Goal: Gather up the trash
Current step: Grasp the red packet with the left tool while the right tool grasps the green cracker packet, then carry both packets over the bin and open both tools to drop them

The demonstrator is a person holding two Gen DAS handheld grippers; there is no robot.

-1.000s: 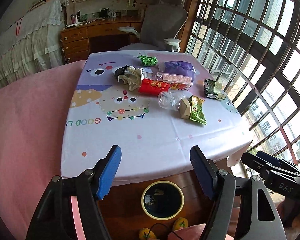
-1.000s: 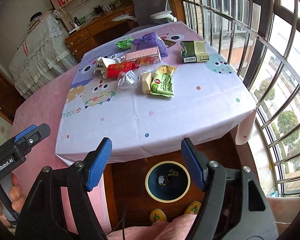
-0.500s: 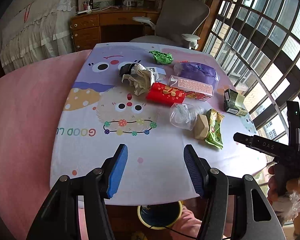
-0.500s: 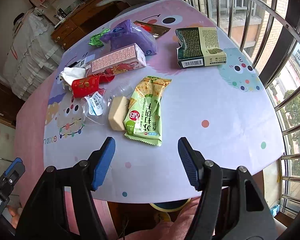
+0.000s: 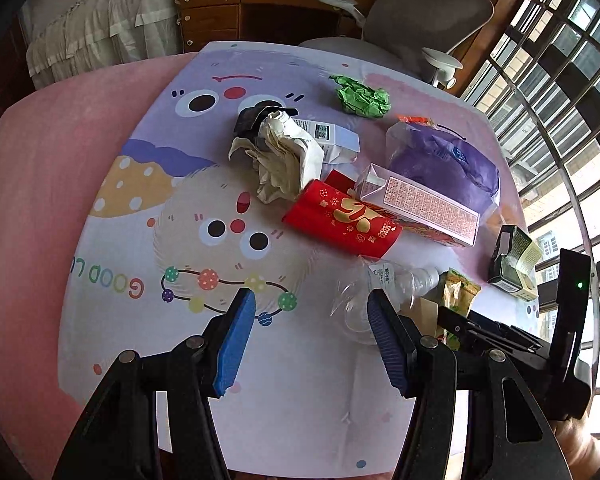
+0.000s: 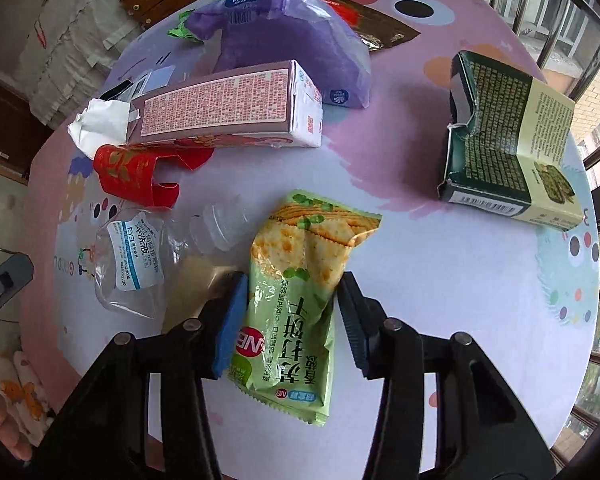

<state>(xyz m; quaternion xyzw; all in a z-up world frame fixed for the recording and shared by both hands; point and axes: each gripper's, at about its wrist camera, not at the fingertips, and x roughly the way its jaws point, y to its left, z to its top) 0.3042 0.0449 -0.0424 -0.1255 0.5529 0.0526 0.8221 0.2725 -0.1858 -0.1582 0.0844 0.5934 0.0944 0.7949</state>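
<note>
The right tool (image 6: 290, 312) stands open around a green cracker packet (image 6: 296, 292) lying flat on the table (image 6: 440, 280), one finger on each side. The left tool (image 5: 310, 334) hovers open above the table near a clear plastic bottle (image 5: 384, 284).

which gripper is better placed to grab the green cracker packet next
Right. The right gripper is open with its fingers either side of the green cracker packet, ready to close. The left gripper is also open but hangs over bare tablecloth, with nothing between its fingers.
</note>
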